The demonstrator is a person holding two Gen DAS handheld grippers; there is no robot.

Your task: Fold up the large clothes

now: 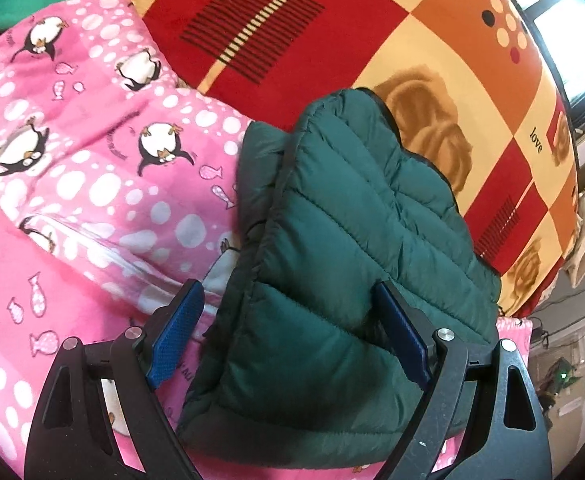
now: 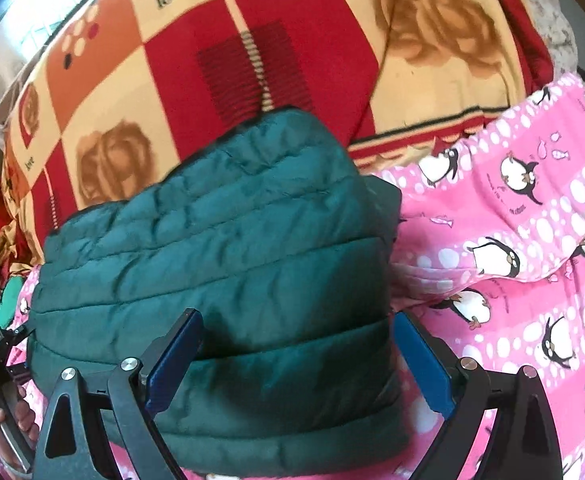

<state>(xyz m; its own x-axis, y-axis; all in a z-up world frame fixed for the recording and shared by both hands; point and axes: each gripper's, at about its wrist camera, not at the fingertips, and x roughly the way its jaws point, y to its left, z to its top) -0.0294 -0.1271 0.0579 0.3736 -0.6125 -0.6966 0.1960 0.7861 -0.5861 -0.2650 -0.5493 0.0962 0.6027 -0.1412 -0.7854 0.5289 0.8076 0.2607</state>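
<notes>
The dark green quilted puffer jacket [image 1: 356, 264] lies folded into a thick bundle on the pink fleece blanket with penguins and white dots [image 1: 72, 184], its far edge over the red, orange and cream checked blanket with brown roses [image 1: 372, 20] at 12 o'clock. The left gripper [image 1: 288, 336] hangs over the bundle, jaws wide apart, blue pads clear of the fabric. The right gripper [image 2: 298, 360] hangs likewise, jaws wide apart, nothing clamped. At 8 o'clock a hand [image 2: 16, 424] holds the other tool.
</notes>
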